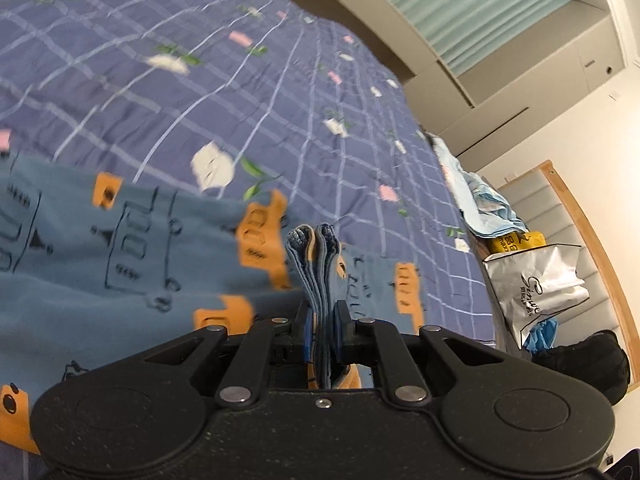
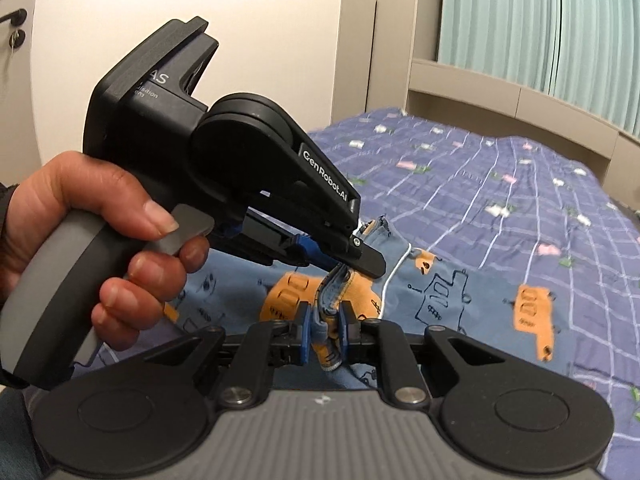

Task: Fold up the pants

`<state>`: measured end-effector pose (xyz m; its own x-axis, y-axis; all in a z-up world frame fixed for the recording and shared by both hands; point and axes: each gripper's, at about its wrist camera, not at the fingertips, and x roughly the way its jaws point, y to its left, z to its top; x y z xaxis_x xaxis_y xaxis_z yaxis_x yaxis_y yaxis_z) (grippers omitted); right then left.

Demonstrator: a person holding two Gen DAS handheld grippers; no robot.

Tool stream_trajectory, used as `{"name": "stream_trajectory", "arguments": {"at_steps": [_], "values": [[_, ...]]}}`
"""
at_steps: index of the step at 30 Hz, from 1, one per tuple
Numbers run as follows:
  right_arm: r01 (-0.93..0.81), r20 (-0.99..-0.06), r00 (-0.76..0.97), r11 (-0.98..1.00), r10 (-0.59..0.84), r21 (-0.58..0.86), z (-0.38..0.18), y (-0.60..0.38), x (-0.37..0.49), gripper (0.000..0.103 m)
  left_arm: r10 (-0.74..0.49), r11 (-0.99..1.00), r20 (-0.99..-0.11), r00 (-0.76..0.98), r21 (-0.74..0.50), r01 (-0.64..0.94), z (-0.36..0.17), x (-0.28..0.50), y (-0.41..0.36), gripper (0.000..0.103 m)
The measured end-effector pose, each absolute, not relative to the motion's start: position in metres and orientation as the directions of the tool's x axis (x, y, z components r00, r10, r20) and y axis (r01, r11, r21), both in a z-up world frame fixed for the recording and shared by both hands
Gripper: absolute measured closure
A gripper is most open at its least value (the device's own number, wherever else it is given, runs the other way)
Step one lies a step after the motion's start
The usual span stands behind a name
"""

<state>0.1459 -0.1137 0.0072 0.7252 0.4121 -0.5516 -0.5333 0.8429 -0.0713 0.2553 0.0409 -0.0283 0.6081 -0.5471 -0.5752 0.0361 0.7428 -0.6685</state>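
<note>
1. Nearest in the left wrist view, the left gripper (image 1: 323, 322) has its jaws pressed onto a bunched fold of the pants (image 1: 120, 240), several layers of blue cloth standing up between the blue pads (image 1: 307, 326).
2. Nearest in the right wrist view, the right gripper (image 2: 325, 330) does the same: its jaws pinch a gathered edge of the pants (image 2: 440, 292), with orange-printed cloth squeezed between the pads (image 2: 305, 332).
3. Just beyond the right gripper, the left gripper (image 2: 360, 258) shows from the side, its fingers closed on the same ribbed edge of cloth, so the two grips sit close together.
4. A person's hand (image 2: 112, 216) wraps the left gripper's grey handle at the left of that view, fingers curled on the trigger.
5. The pants, blue with orange vehicle prints and dark line drawings, spread out from both grips across the bed (image 2: 520, 184); a white drawstring (image 2: 394, 276) runs along them near the grips.
6. The bed's purple checked cover (image 1: 240, 60) with small flowers stretches away behind.
7. Beside the bed's far right edge lie a light blue cloth (image 1: 484, 208), a yellow packet (image 1: 516, 242) and a silver bag (image 1: 540, 288).
8. Farthest off are green curtains (image 2: 540, 32) and a door (image 2: 16, 32) with a dark handle.
</note>
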Motion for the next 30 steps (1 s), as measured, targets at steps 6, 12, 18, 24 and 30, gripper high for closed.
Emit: {"name": "stream_trajectory", "arguments": {"at_steps": [6, 12, 18, 24, 30], "values": [[-0.536, -0.583, 0.701, 0.843, 0.41, -0.051, -0.009, -0.113, 0.157, 0.087, -0.547, 0.737, -0.585, 0.598, -0.676, 0.012, -0.047, 0.26, 0.045, 0.09], [-0.552, -0.583, 0.679, 0.834, 0.446, -0.004, -0.011, -0.12, 0.158, 0.067, -0.492, 0.741, -0.598, 0.633, -0.67, -0.057, -0.041, 0.256, 0.058, 0.063], [-0.512, -0.531, 0.708, 0.856, 0.465, 0.067, -0.003, -0.162, 0.15, 0.021, -0.364, 0.808, -0.604, 0.709, -0.583, -0.081, -0.021, 0.249, 0.056, 0.004], [-0.327, -0.523, 0.793, 0.943, 0.312, 0.066, -0.001, -0.214, 0.152, 0.001, -0.259, 0.893, -0.639, 0.725, -0.444, -0.071, -0.027, 0.249, 0.027, 0.001], [-0.177, -0.579, 0.792, 0.98, 0.194, 0.087, -0.016, -0.256, 0.169, 0.0, -0.091, 0.974, -0.637, 0.765, -0.218, -0.065, -0.047, 0.241, 0.005, 0.001]]}}
